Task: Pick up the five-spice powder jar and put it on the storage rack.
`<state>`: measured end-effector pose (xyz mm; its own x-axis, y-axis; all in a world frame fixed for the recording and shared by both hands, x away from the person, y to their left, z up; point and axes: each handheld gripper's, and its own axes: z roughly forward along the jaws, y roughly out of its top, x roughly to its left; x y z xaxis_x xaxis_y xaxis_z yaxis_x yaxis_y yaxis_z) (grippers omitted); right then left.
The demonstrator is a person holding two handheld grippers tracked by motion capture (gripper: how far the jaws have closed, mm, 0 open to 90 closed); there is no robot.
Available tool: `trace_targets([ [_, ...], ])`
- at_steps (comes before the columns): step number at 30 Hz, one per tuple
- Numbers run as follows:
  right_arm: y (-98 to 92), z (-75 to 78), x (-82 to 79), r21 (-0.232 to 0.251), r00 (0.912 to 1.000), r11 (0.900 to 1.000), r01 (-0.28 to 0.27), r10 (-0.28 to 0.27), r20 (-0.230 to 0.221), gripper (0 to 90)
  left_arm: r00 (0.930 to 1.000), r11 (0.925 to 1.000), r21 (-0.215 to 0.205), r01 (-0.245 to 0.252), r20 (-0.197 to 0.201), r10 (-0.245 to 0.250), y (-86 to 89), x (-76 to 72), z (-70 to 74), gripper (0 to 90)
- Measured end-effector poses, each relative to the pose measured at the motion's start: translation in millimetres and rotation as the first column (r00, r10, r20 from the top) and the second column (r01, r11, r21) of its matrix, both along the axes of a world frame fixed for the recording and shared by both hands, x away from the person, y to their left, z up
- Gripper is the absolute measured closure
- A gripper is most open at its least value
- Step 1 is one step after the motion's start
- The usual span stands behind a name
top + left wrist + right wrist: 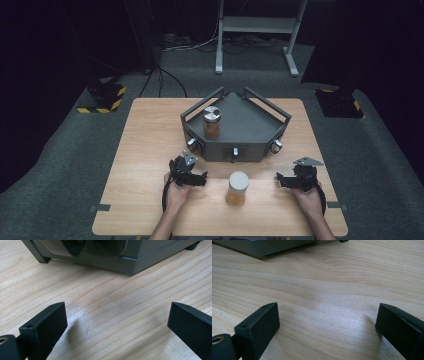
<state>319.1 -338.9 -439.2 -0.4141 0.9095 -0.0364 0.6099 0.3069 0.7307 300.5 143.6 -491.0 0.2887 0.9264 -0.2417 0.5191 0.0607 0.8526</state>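
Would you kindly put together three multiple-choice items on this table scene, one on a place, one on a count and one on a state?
1. Where does the jar with the white lid stand?
A. On the grey tray
B. On the wooden table between the two grippers
C. On the floor

2. How many jars are in the high view?
A. One
B. Two
C. Four

3. How do the jaws of the left gripper stand?
A. Apart, with bare table between them
B. Shut on a jar
C. Shut on the tray's rail

Answers:
1 B, since it stands on the table in front of the tray, with the left gripper on one side and the right gripper on the other.
2 B, since the jar with the metal lid stands on the tray and the other on the table.
3 A, since the left gripper view shows wood grain between the jaws.
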Motion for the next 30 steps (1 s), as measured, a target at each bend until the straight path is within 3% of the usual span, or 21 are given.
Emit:
trace_targets([
  [6, 0.0, 0.0, 0.0, 0.0, 1.0, 1.0, 0.0, 0.0, 0.0, 5.1, 0.9999, 0.9999, -0.008, -0.011, 0.005, 0.011, -1.5, -2.0, -2.1, 2.8],
  [10, 0.0, 0.0, -0.1, 0.0, 1.0, 1.0, 0.0, 0.0, 0.0, 5.1, 0.9998, 0.9995, -0.029, -0.01, -0.019, 0.009, 1.9, 1.1, -0.2, 3.0],
  [30, 0.2, -0.2, -0.4, 0.0, 1.0, 1.0, 0.002, -0.002, 0.001, 5.2, 0.9998, 0.9996, -0.023, -0.014, -0.015, 0.014, 0.4, 0.3, -0.6, 3.0],
])
